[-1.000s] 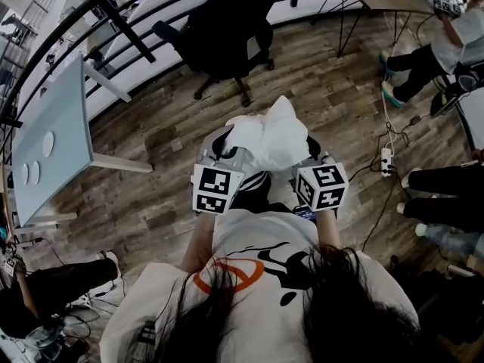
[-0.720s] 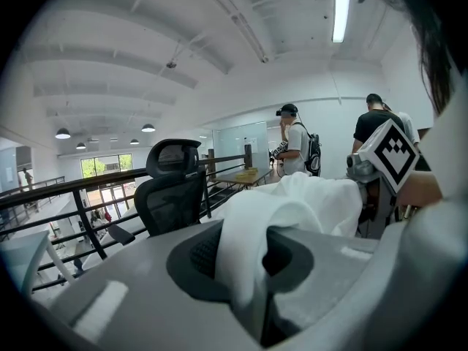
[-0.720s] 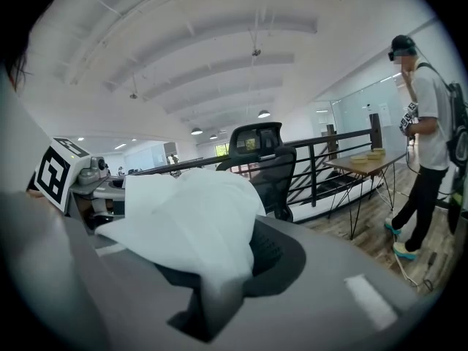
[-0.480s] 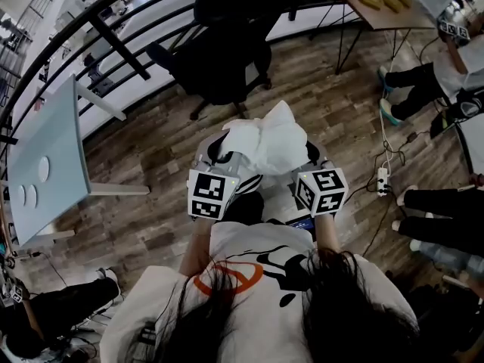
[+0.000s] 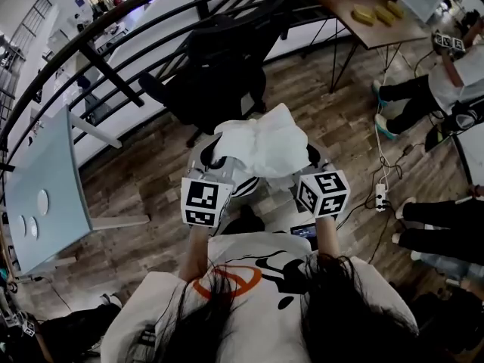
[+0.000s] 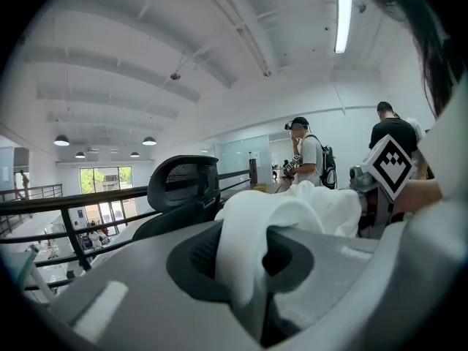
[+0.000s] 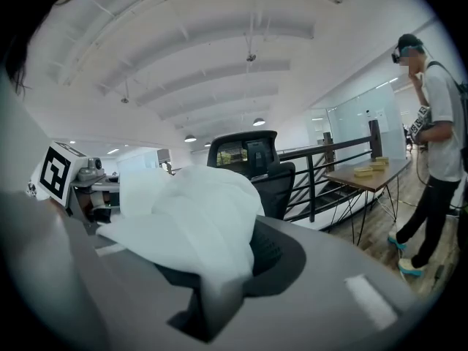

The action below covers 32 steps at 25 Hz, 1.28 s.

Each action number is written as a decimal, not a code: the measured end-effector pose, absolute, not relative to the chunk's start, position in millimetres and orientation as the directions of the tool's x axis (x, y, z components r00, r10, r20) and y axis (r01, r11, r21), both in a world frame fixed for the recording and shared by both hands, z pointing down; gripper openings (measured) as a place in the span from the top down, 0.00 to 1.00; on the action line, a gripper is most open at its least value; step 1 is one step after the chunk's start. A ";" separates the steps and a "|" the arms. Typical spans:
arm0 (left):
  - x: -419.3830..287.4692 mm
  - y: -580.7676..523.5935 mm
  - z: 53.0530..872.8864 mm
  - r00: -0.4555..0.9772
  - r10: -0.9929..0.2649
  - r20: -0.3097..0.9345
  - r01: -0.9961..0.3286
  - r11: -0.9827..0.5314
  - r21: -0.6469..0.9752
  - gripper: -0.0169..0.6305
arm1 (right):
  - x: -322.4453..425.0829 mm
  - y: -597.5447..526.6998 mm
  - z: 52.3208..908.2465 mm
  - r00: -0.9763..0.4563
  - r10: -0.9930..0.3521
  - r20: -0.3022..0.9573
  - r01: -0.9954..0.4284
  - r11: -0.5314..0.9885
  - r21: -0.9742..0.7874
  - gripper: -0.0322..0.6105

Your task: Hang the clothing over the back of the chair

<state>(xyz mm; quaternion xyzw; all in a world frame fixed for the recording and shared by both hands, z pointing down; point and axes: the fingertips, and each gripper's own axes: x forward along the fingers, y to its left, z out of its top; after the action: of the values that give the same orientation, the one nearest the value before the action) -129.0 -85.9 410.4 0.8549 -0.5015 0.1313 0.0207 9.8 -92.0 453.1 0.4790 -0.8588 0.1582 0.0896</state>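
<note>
A bunched white garment (image 5: pixel 261 148) hangs in the air between my two grippers, a little short of a black office chair (image 5: pixel 219 59) that stands by the railing. My left gripper (image 5: pixel 219 156) is shut on the garment's left edge; in the left gripper view the white cloth (image 6: pixel 252 243) is pinched between the grey jaws, with the chair's headrest (image 6: pixel 183 185) beyond. My right gripper (image 5: pixel 308 157) is shut on the right edge; the cloth (image 7: pixel 201 232) fills its jaws, and the chair (image 7: pixel 252 159) stands ahead.
A black railing (image 5: pixel 113 21) runs behind the chair. A pale blue table (image 5: pixel 41 195) stands at the left, a wooden table (image 5: pixel 374 17) with yellow items at the far right. People sit or stand at the right (image 5: pixel 446 82). A power strip and cables (image 5: pixel 380 195) lie on the wooden floor.
Both grippers have carried the garment forward toward the chair and slightly up; the chair now lies closer in the head view. The grip on the cloth is unchanged.
</note>
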 end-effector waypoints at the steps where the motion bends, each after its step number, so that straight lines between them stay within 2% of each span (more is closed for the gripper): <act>1: -128.8 -90.2 409.9 0.465 -0.851 0.243 -0.861 -0.498 -0.098 0.71 | 10.7 -96.9 452.4 -0.523 -0.796 0.304 -0.852 0.490 -0.183 0.79; 11: -124.2 -120.9 400.7 0.443 -0.867 0.228 -0.879 -0.470 -0.081 0.71 | 17.9 -141.2 436.6 -0.563 -0.785 0.258 -0.826 0.530 -0.190 0.79; 19: -109.3 -153.7 382.2 0.335 -0.921 0.199 -0.928 -0.359 -0.099 0.71 | 41.0 -191.1 423.8 -0.642 -0.729 0.238 -0.767 0.610 -0.199 0.79; 32: -108.8 -194.7 302.1 0.120 -0.993 0.020 -0.974 -0.122 -0.192 0.71 | 78.8 -255.5 383.6 -0.750 -0.639 0.172 -0.661 0.735 -0.150 0.79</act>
<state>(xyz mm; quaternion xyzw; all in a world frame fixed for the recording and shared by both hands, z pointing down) -108.8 -194.7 302.1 0.7455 -0.6594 0.0713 -0.0657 78.8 -255.5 383.6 0.3495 -0.9299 0.1011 0.0545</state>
